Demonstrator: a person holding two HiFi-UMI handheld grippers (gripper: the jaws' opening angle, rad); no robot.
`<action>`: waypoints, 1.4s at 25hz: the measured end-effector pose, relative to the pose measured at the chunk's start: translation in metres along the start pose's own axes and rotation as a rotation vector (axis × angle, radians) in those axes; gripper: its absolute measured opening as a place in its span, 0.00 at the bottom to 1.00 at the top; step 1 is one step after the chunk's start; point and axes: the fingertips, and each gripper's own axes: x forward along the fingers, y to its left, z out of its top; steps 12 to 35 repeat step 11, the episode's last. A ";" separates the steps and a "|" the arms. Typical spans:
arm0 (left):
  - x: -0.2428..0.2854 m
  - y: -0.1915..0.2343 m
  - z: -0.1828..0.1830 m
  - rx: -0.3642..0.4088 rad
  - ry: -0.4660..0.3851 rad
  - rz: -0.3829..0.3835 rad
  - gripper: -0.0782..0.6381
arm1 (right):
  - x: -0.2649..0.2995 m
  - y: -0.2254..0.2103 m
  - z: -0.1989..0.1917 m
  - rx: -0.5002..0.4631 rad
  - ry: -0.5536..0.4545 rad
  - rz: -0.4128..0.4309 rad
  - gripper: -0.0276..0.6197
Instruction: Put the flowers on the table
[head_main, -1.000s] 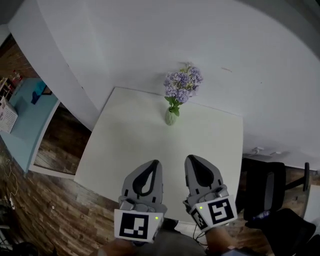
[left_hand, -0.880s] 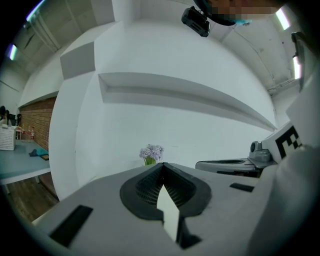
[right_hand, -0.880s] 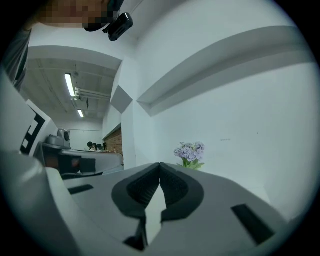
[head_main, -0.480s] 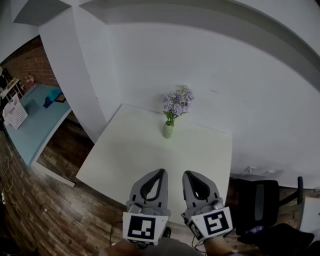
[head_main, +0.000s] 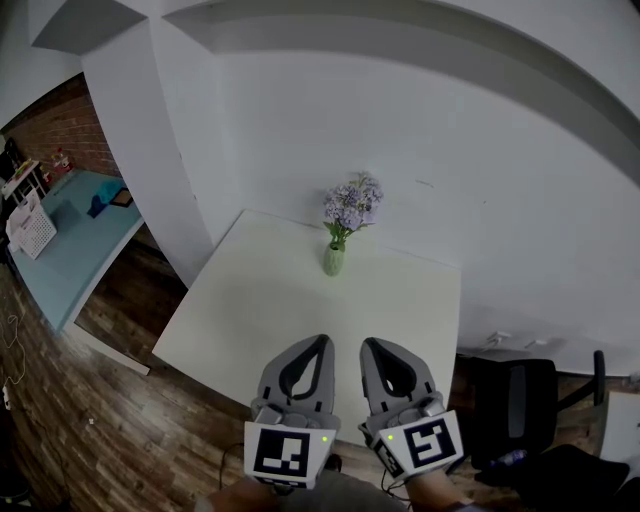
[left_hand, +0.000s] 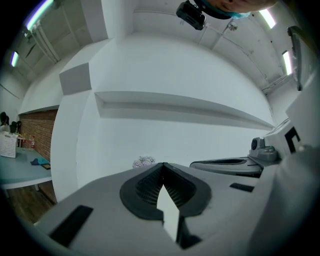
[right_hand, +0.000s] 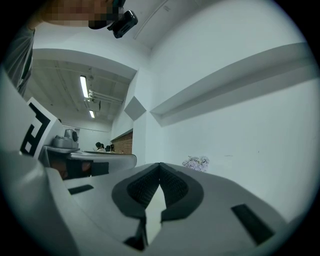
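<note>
A bunch of purple flowers (head_main: 350, 203) stands upright in a small green vase (head_main: 334, 260) at the far middle of the white table (head_main: 250, 320), close to the wall. My left gripper (head_main: 321, 342) and right gripper (head_main: 367, 344) hover side by side over the table's near edge, well short of the vase. Both are shut with nothing between their jaws. In the left gripper view only the flower tops (left_hand: 144, 161) show above the shut gripper (left_hand: 162, 165). In the right gripper view the flowers (right_hand: 196, 162) peek just past the shut gripper (right_hand: 160, 165).
A light blue table (head_main: 70, 240) with a white basket (head_main: 25, 225) stands at the far left over a wooden floor (head_main: 110, 420). A black chair (head_main: 520, 395) sits right of the white table. A white wall with a ledge (head_main: 400, 30) rises behind.
Both grippers tilted slightly upward, so the flowers sit lower in both gripper views, partly hidden behind the jaws. The head view drew back from the table. The vase has not moved.
</note>
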 end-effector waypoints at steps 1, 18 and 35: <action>0.000 0.000 0.000 0.000 0.000 -0.002 0.12 | 0.001 0.000 0.001 -0.001 -0.003 -0.001 0.05; 0.007 0.008 0.000 0.006 0.008 -0.015 0.12 | 0.012 -0.003 0.000 -0.008 -0.006 -0.016 0.05; 0.007 0.008 0.000 0.006 0.008 -0.015 0.12 | 0.012 -0.003 0.000 -0.008 -0.006 -0.016 0.05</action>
